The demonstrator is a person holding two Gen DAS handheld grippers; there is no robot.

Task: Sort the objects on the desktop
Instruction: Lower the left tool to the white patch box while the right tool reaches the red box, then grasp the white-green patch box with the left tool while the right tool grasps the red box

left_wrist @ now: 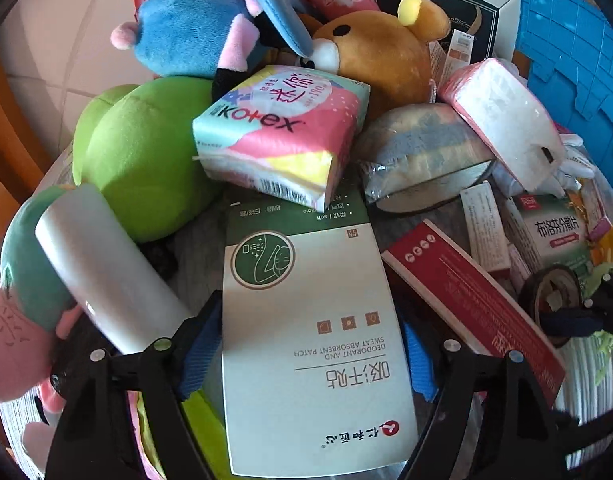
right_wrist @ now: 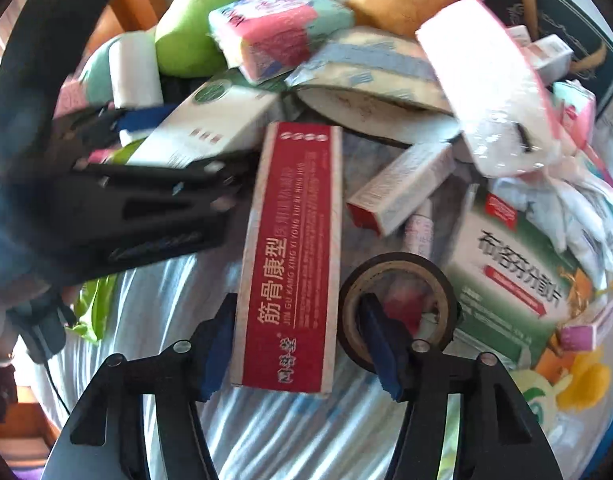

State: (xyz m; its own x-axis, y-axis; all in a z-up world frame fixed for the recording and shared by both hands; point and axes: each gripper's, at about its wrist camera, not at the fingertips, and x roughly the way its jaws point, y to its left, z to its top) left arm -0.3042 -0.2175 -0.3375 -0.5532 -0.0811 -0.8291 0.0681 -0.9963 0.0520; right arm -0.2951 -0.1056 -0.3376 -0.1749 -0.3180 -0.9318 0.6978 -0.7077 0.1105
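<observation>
My left gripper [left_wrist: 310, 356] has its blue pads against both sides of a white and green sweat-patch box [left_wrist: 306, 320], shut on it; the box also shows in the right wrist view [right_wrist: 218, 124], with the left gripper's black body beside it. My right gripper [right_wrist: 294, 344] straddles a long red box [right_wrist: 290, 256]; its left pad touches the box, its right pad stands apart, inside a roll of black tape [right_wrist: 398, 304]. The red box [left_wrist: 474, 300] and tape [left_wrist: 554, 292] also lie right of the left gripper.
A pile lies ahead: a Kotex pack [left_wrist: 278, 132], a green plush [left_wrist: 146, 152], a brown bear plush [left_wrist: 382, 52], a blue plush [left_wrist: 194, 28], a white roll [left_wrist: 106, 264], a tissue pack [left_wrist: 506, 120], a green medicine box [right_wrist: 514, 280]. A blue crate [left_wrist: 574, 60] stands at right.
</observation>
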